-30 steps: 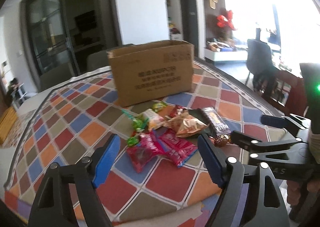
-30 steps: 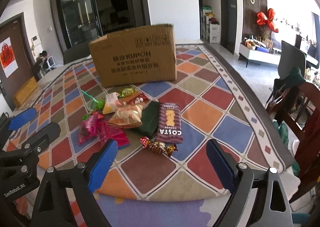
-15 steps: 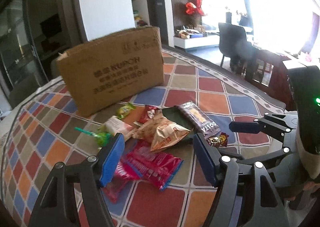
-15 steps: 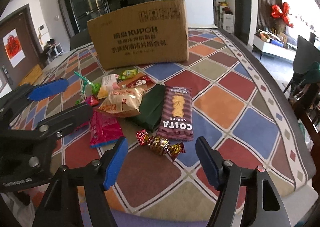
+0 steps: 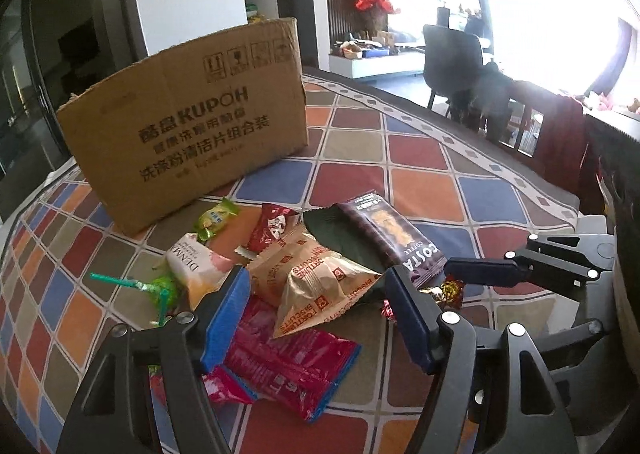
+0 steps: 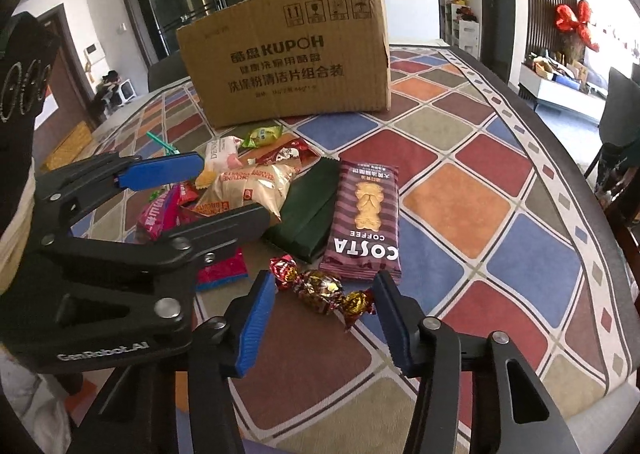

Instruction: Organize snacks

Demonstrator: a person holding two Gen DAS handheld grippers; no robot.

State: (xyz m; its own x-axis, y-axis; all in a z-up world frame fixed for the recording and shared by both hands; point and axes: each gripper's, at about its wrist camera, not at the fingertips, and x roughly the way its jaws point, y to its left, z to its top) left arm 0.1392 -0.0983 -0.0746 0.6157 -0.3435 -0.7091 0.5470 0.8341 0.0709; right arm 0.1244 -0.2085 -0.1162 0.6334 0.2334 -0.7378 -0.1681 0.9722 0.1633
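Two tongs released | left tongs (image 5: 316, 310) straddling biscuit bag (image 5: 320, 286) | right tongs (image 6: 324, 318) straddling foil candy (image 6: 320, 288) | cardboard box (image 6: 296, 53) beyond both

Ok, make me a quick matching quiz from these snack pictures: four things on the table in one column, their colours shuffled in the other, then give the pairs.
Things:
1. Costa Coffee packet
2. cardboard box
3. flat pouch beside the Costa packet
4. foil-wrapped candy between the right hand-held gripper fingers

Colours:
A. dark green
B. red and gold
C. brown
D. purple, striped

Pairs: 1-D, 2-C, 3-A, 4-B
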